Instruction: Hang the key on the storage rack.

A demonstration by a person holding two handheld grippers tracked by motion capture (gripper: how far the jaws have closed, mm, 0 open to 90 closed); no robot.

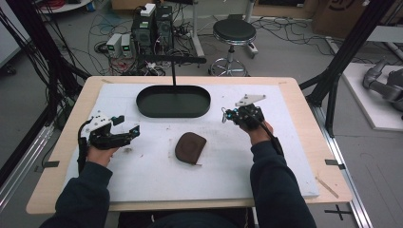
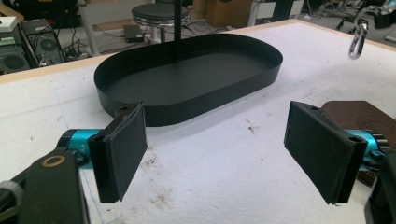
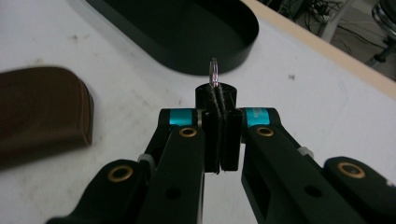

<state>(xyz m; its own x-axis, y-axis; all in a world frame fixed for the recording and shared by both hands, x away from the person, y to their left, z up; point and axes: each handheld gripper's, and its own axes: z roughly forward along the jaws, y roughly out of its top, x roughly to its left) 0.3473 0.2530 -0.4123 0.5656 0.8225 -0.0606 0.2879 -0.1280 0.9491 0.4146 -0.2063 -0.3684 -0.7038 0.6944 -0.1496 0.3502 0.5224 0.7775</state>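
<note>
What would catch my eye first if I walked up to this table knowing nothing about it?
Probably the black oval tray at the far middle of the white-topped table, and the brown leather pouch lying nearer the person. Then the two hand-held tools: the left gripper gapes wide open, empty, while the right gripper is pinched shut on a small silver clip held above the table.
</note>
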